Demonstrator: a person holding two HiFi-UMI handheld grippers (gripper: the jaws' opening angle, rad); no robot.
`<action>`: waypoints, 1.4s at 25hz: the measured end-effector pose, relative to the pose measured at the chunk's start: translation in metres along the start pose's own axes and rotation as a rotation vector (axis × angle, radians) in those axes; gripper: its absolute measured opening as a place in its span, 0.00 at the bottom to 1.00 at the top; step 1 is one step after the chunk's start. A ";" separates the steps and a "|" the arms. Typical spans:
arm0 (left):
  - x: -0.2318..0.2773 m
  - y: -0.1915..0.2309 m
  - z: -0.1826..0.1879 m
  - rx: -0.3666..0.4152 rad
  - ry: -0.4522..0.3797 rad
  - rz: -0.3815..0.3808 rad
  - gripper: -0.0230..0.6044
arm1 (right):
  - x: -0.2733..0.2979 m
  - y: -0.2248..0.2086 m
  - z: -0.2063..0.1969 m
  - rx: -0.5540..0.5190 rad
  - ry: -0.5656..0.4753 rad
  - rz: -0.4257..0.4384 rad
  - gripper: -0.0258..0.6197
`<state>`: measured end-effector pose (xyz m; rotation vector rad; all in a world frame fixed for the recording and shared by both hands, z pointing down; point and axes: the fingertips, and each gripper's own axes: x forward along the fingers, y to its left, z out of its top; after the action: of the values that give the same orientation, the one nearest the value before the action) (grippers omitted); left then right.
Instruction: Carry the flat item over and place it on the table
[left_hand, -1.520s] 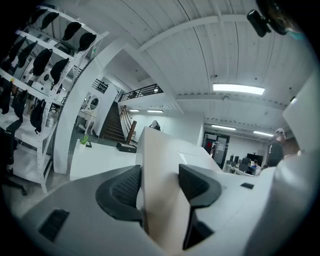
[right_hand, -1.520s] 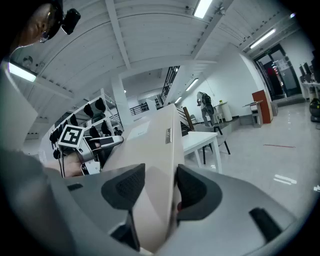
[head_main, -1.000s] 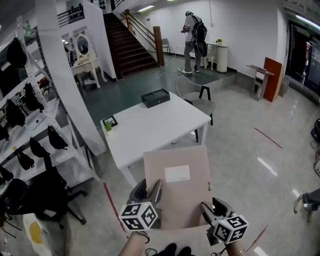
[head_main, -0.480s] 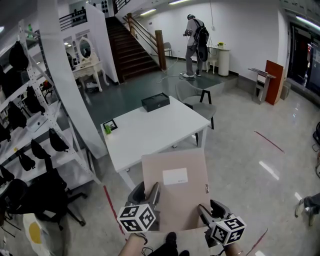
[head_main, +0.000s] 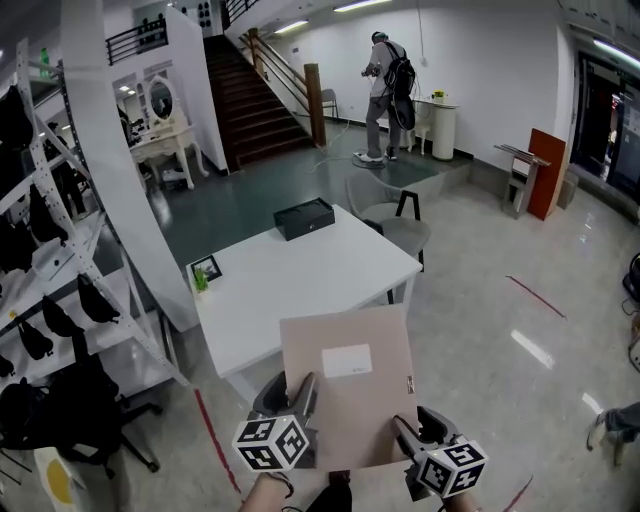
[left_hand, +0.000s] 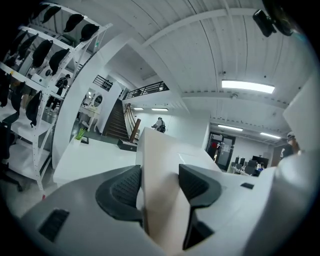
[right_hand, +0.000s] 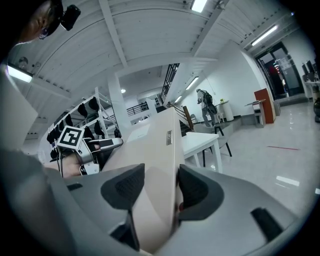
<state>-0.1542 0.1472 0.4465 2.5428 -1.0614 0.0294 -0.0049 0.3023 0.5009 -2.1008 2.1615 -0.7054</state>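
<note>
Jaws of our left gripper (head_main: 304, 390) and right gripper (head_main: 404, 430) pinch the near corners of the flat tan cardboard sheet (head_main: 350, 400); its long axis points ahead toward the white rectangular table's (head_main: 290, 280) near edge.

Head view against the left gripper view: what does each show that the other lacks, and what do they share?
Only the head view shows the right tongs and left tongs together holding the near edge of the beige flat item, its white label, and the chair behind the table. Only the left gripper view shows the left tongs' ribbed pads closed on the item's edge. Both show the table, the black box on it, the staircase and the distant person.
</note>
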 end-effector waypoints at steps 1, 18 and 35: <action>0.013 0.006 0.005 0.000 0.001 0.000 0.42 | 0.013 -0.003 0.006 0.001 0.000 -0.001 0.36; 0.181 0.108 0.072 -0.024 -0.004 -0.003 0.42 | 0.203 -0.036 0.083 0.017 0.016 -0.011 0.36; 0.269 0.165 0.092 -0.058 -0.041 0.153 0.42 | 0.326 -0.080 0.125 -0.059 0.088 0.120 0.37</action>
<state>-0.0876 -0.1745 0.4614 2.4152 -1.2529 -0.0128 0.0870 -0.0441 0.5076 -1.9814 2.3589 -0.7449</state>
